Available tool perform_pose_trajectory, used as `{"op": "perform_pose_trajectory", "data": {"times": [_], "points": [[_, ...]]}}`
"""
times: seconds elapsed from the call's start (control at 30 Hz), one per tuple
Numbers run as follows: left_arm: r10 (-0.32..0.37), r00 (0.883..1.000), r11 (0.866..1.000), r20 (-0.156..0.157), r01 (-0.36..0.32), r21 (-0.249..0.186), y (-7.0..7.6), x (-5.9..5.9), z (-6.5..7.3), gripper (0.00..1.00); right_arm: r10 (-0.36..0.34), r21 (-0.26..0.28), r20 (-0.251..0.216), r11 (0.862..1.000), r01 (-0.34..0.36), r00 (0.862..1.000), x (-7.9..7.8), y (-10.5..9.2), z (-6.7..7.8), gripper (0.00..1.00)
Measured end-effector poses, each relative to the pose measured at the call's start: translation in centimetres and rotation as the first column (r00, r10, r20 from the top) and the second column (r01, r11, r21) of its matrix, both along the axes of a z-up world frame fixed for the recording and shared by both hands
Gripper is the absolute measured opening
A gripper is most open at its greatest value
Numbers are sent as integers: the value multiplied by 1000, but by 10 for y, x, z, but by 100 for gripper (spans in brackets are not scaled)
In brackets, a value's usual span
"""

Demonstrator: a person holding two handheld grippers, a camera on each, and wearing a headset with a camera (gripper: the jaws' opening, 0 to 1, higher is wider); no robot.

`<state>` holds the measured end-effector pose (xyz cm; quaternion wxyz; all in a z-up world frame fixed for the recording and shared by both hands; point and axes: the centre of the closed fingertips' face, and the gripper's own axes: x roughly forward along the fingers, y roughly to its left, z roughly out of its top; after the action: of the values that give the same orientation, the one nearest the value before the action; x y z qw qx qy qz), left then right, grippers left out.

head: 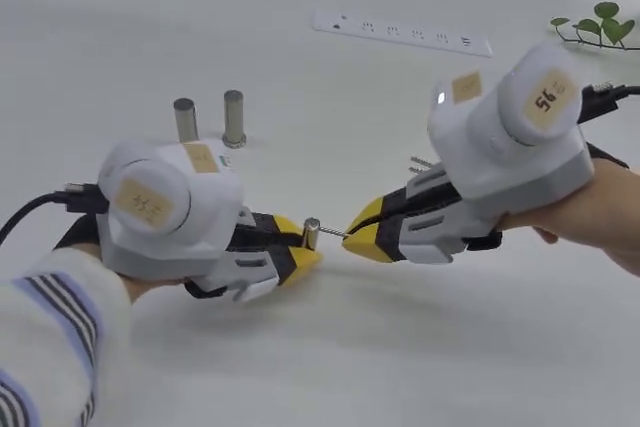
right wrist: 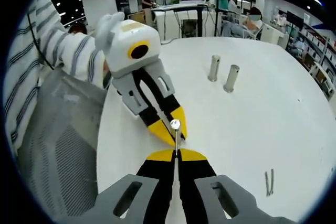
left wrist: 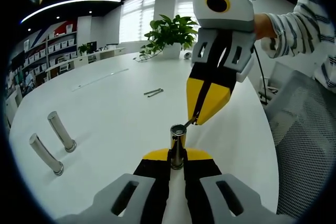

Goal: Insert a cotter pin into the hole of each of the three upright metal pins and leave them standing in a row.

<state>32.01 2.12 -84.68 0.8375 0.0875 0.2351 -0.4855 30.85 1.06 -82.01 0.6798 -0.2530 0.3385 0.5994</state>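
The left hand-held gripper [head: 300, 243] is clamping a metal pin [head: 311, 231] between its narrow jaws, low over the desk [head: 330, 347]. The right hand-held gripper [head: 356, 232] is pinching a cotter pin [head: 333, 233] in closed jaws, and the cotter's tip is meeting the pin's top end. Two more pins [head: 185, 119], [head: 233, 117] are standing side by side beyond the left hand-held gripper. Spare cotters [head: 422, 162] are lying just beside the right one.

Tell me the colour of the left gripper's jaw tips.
Yellow; the left gripper shows it best in the right gripper view.
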Motion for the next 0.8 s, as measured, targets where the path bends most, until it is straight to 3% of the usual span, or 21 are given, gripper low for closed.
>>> {"op": "perform_pose_trajectory", "data": {"times": [0.27, 0.8], "points": [[-2, 1000, 1000, -2, 2, 3, 0, 0, 0, 7, 2, -7, 8, 1000, -2, 1000, 3, 1, -5, 3], [-14, 1000, 1000, 11, 14, 18, -2, -1, 0, 7, 10, -14, 29, 1000, -9, 1000, 0, 3, -2, 3]]}}
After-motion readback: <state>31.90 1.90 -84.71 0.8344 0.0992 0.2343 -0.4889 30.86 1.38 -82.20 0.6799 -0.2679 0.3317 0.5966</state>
